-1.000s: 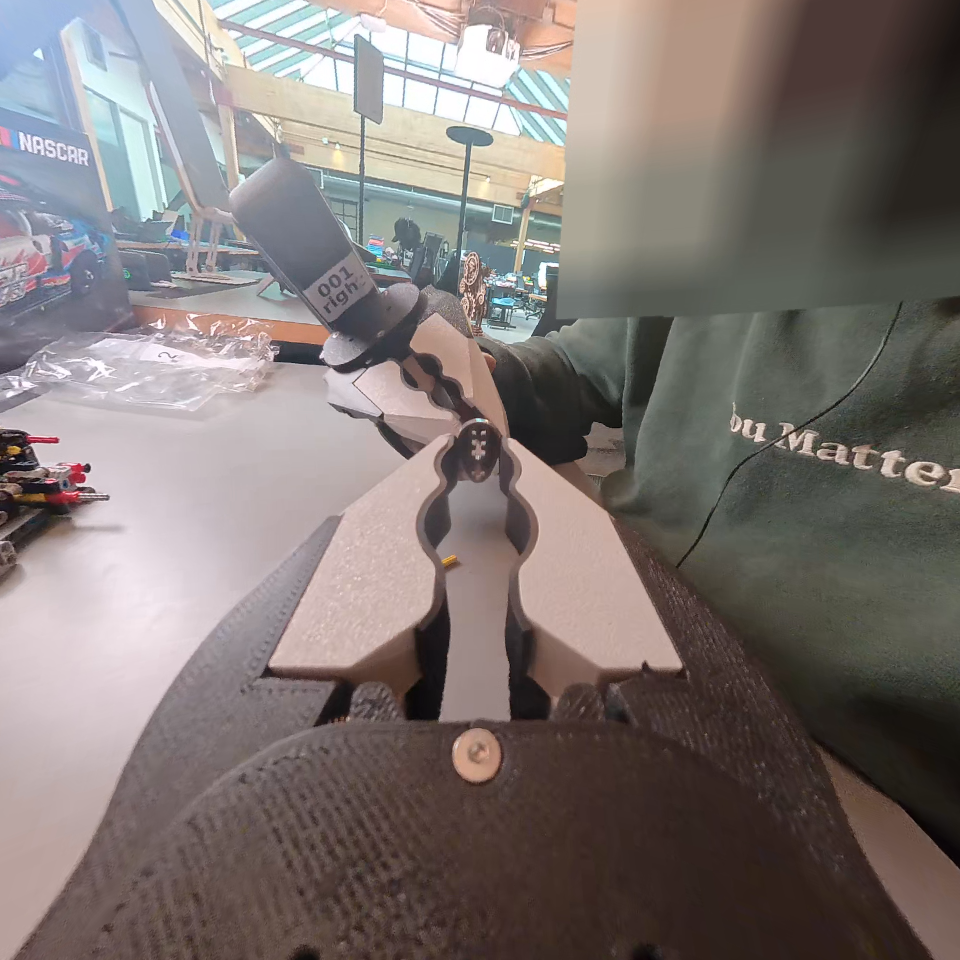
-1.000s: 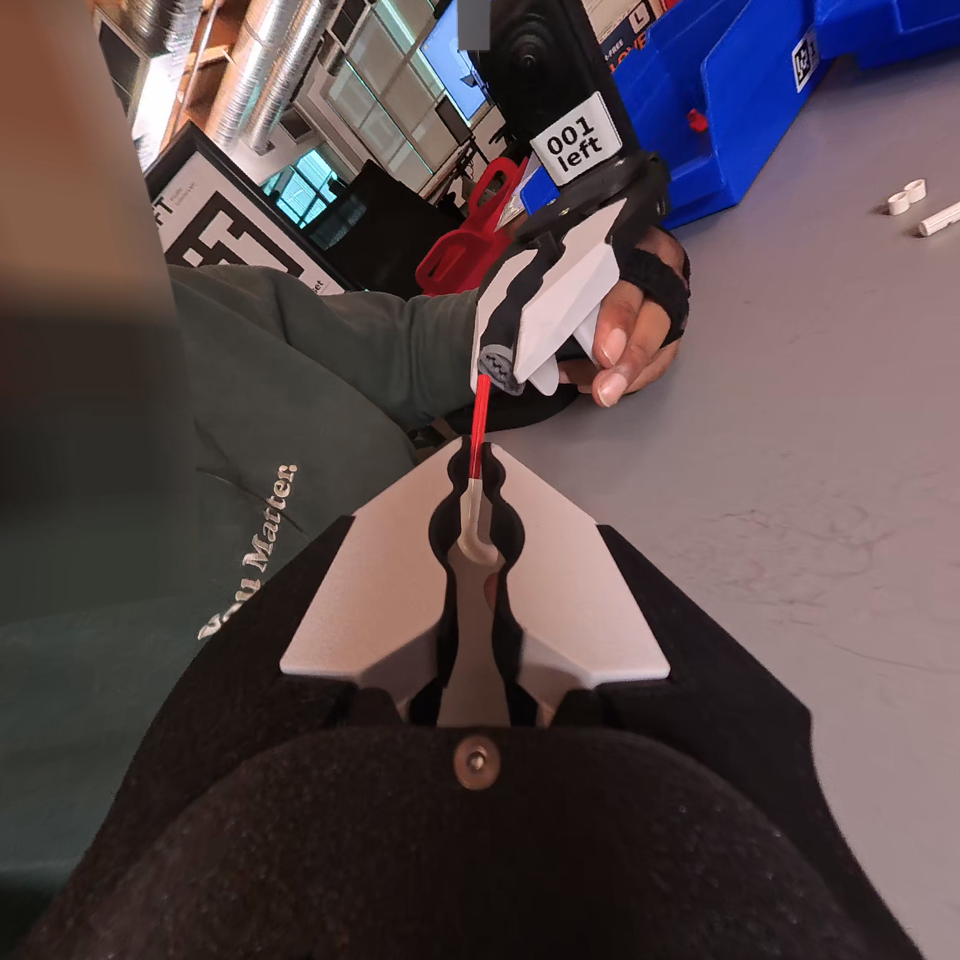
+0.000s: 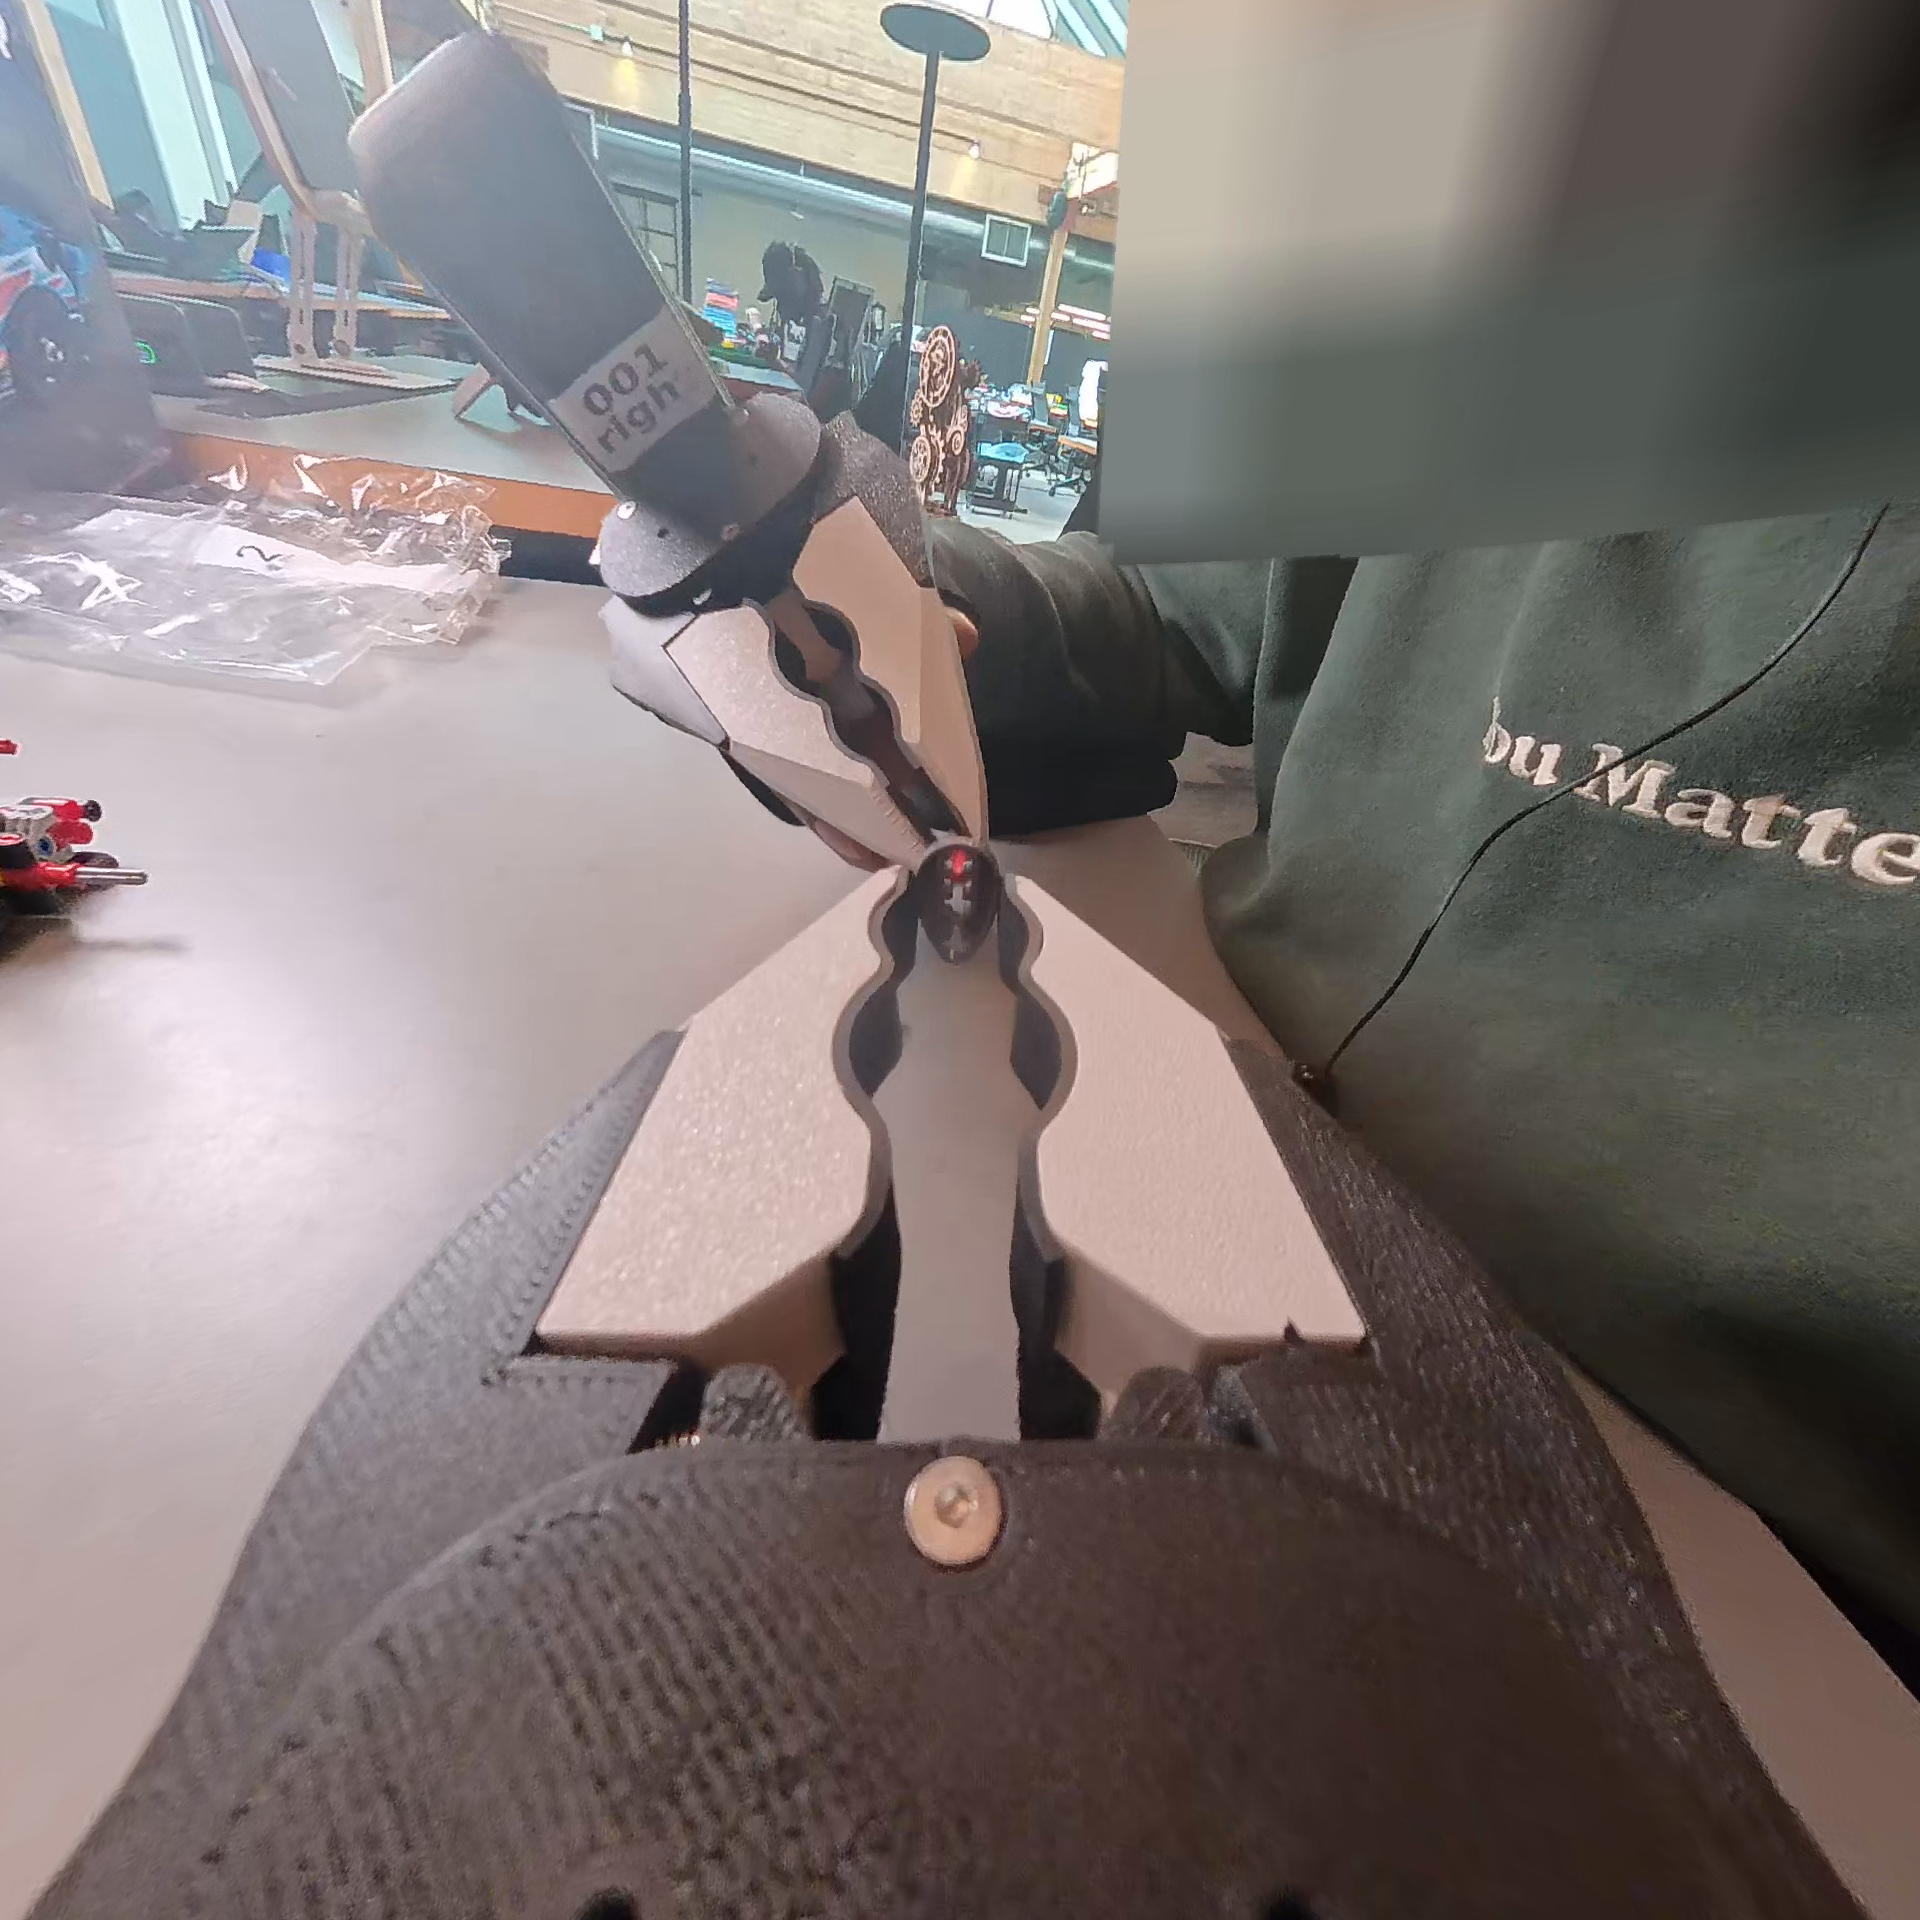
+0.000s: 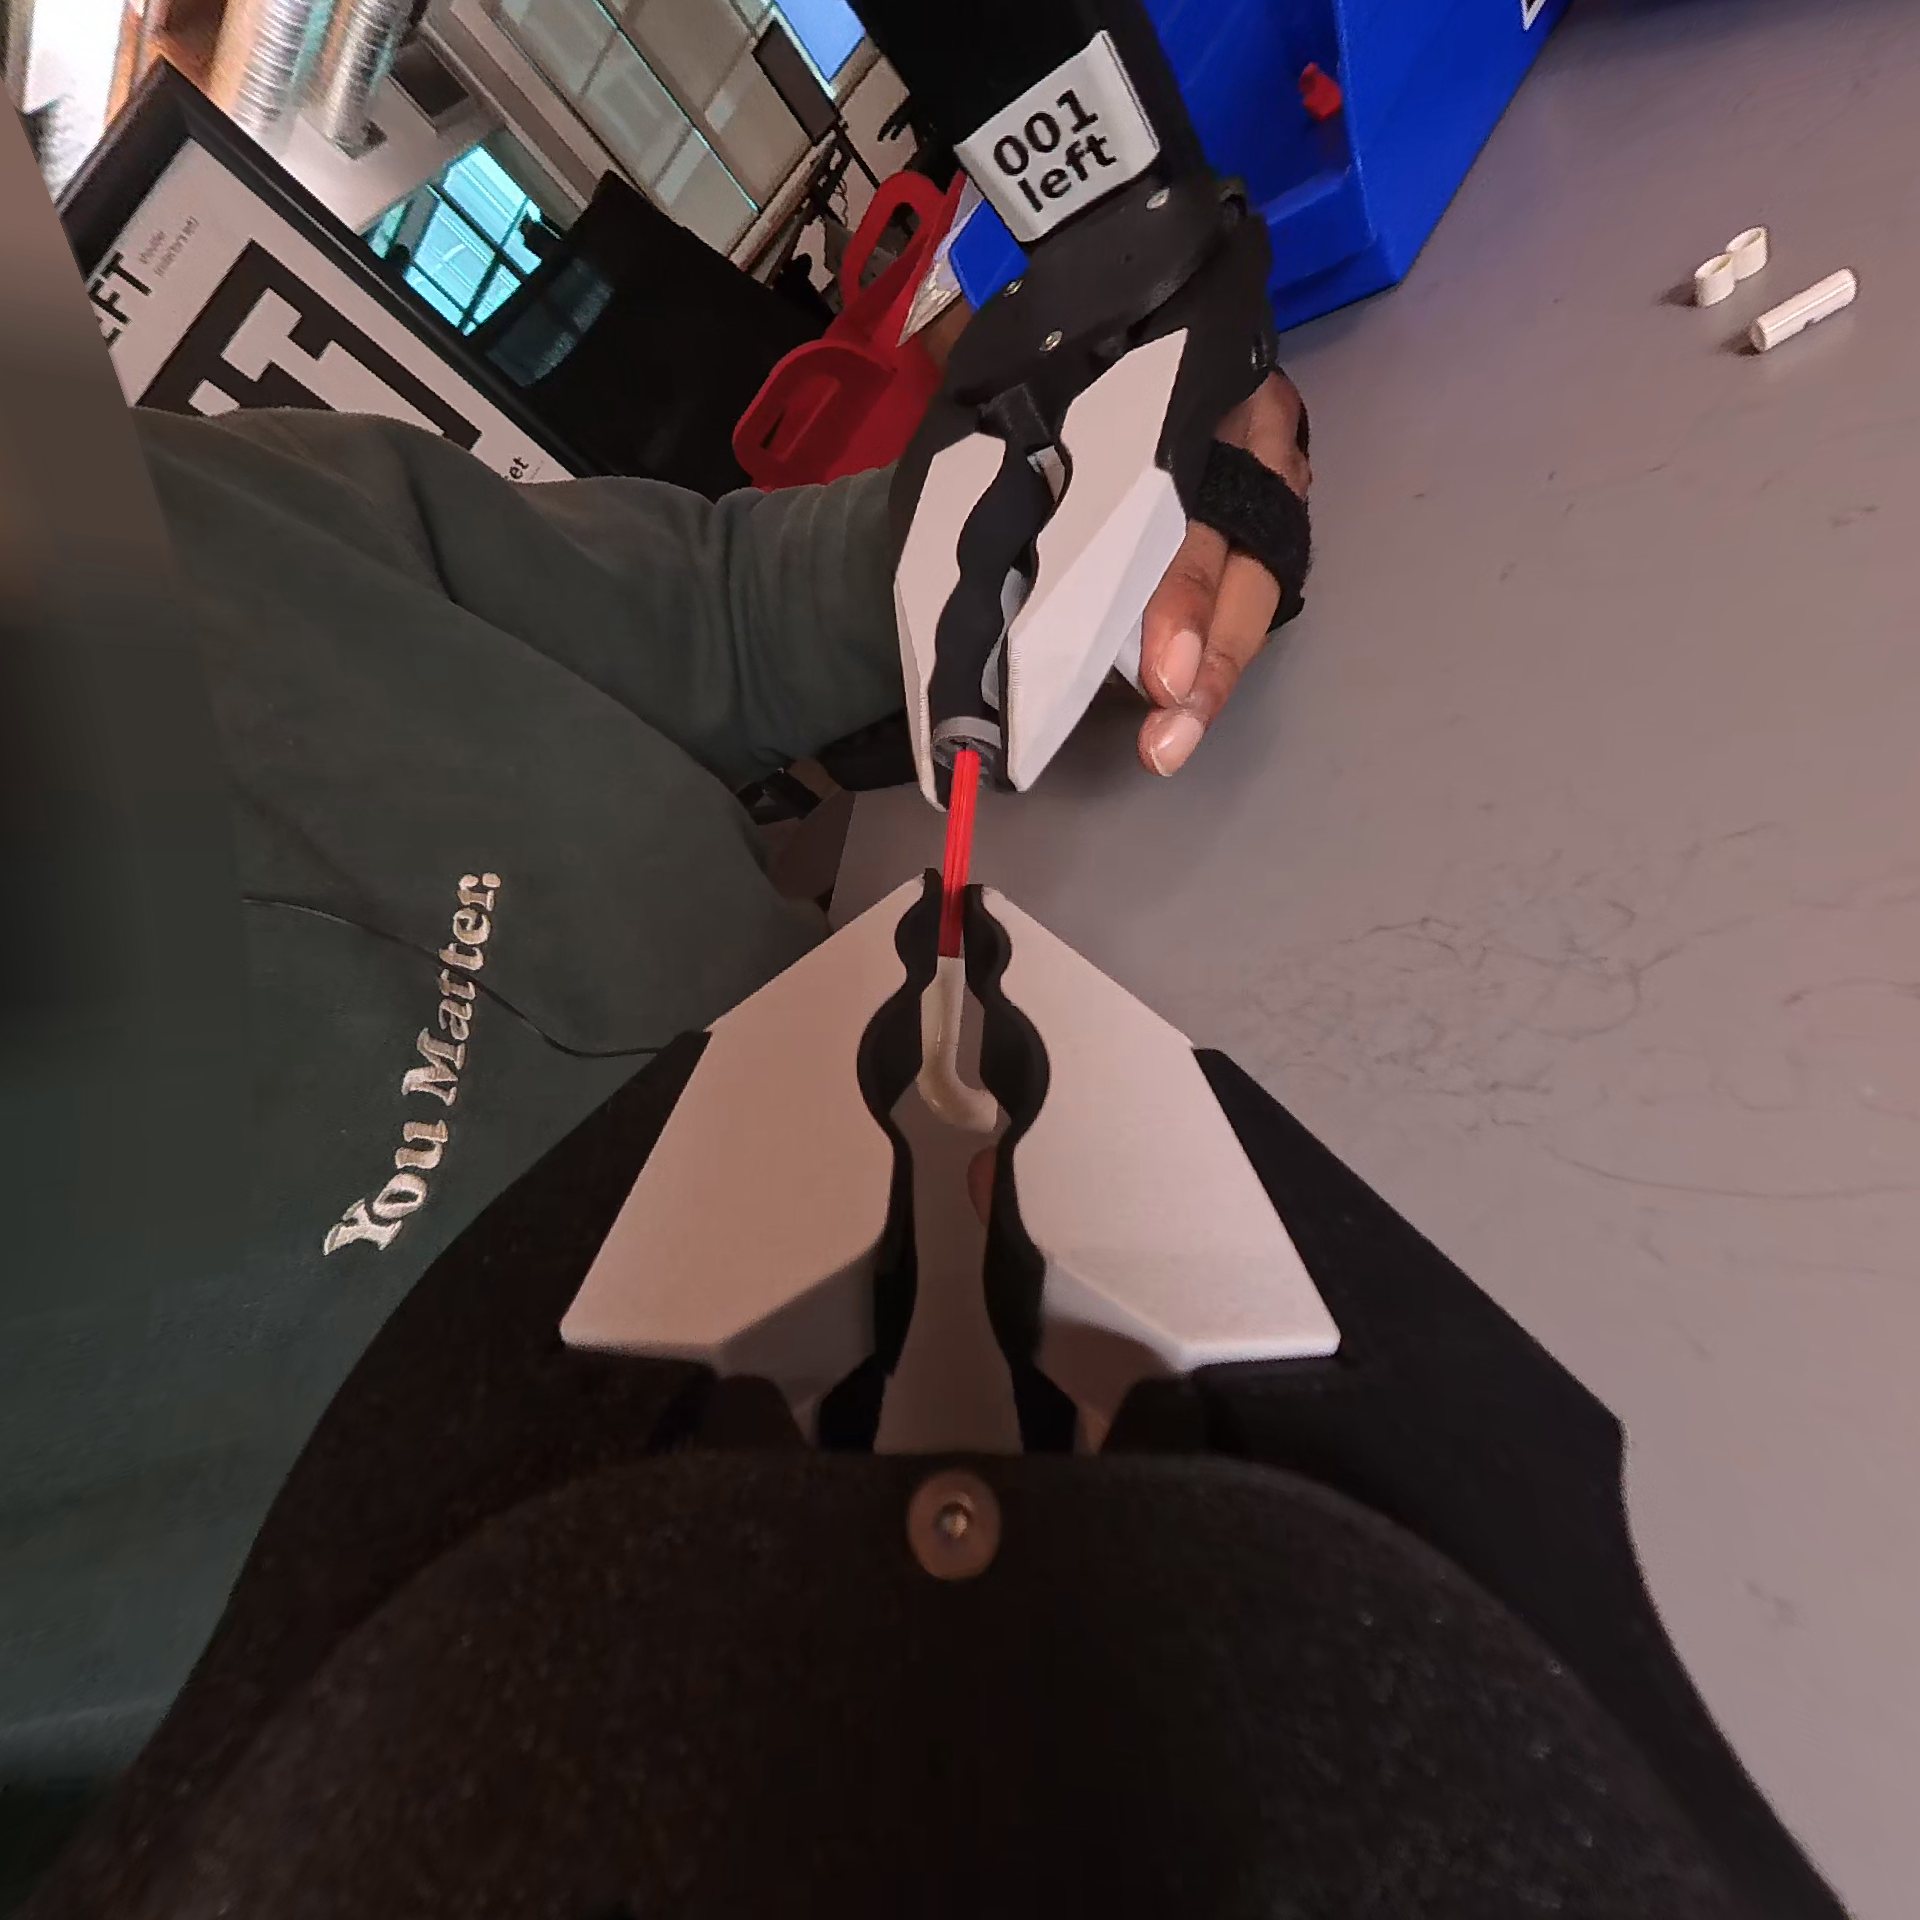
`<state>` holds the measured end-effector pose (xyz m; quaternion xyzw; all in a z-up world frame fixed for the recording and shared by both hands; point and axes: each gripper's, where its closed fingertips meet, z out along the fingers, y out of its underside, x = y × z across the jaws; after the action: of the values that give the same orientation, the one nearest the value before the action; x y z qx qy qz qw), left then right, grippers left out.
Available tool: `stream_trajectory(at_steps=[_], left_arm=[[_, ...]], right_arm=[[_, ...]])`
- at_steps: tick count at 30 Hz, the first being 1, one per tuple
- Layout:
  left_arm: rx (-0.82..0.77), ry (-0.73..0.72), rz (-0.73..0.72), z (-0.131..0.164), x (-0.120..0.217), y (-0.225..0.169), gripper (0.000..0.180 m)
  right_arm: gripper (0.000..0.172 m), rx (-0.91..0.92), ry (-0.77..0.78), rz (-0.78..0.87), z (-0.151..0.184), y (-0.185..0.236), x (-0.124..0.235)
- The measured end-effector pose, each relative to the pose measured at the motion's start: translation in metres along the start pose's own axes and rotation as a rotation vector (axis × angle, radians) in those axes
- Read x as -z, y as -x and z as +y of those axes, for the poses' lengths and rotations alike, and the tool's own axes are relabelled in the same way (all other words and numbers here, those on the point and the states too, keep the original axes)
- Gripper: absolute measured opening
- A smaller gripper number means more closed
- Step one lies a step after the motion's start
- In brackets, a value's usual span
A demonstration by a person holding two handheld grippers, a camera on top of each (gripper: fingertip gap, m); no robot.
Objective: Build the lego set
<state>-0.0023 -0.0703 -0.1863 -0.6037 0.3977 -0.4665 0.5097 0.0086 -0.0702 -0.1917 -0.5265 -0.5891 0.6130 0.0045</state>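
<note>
right wrist view: right gripper [image 4: 943, 914] pinches thin red axle [image 4: 961, 831]; far end seated in grey bush [image 4: 961, 740] clamped by left gripper [image 4: 971, 753], above desk [image 4: 1558, 935]. axle looks light, stiff, slippery; grip mid-shaft.

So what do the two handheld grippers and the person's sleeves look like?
Both grippers, left and right, have pale grey wedge-shaped fingers with wavy black inner pads, textured black bodies, a cylindrical black handle and a white label. The sleeves are dark green sweatshirt fabric; a black strap crosses the left hand.

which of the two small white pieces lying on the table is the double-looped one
The white double-loop piece, nearer the blue bin. It shows two joined rings, while the white tube beside it is one straight cylinder.
</note>
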Motion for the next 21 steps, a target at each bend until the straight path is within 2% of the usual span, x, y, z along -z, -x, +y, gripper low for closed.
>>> stream_trajectory(at_steps=[13, 21], left_arm=[[-0.160, 0.056, -0.024, 0.006, -0.003, -0.005, 0.013], [-0.196, 0.085, -0.011, 0.009, -0.005, -0.010, 0.013]], right_arm=[[0.001, -0.116, 0.020, -0.125, 0.012, 0.002, -0.005], [0.001, -0.182, 0.007, -0.235, 0.013, 0.007, -0.005]])
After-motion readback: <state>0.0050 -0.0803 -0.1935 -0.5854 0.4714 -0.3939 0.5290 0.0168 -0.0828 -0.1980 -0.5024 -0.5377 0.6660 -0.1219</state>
